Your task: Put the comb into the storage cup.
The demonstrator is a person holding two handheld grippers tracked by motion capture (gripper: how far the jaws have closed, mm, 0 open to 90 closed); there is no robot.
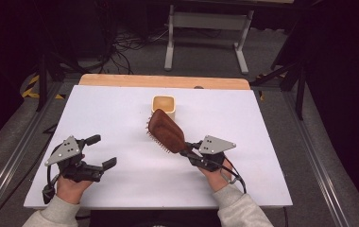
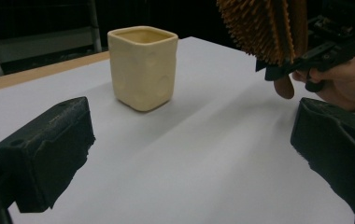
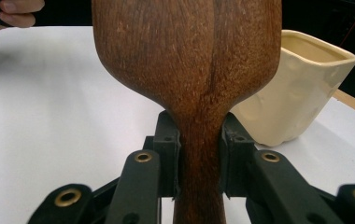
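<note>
A white bench (image 1: 121,179) carries a cream square cup (image 1: 163,107), which stands upright near the middle, toward the far edge. A wooden paddle hairbrush (image 1: 166,131) hangs above the bench just in front of the cup, its brown back turned up and its bristles facing down and left; its head lies close to the cup, though whether they touch cannot be told. The right gripper (image 1: 190,147) pinches the brush's narrow handle, its black fingers (image 3: 167,154) pressed against both sides of the wood. The left gripper (image 1: 102,151) sits near the bench's left front, well apart from the brush, its fingers (image 2: 49,149) spread wide with nothing between them.
</note>
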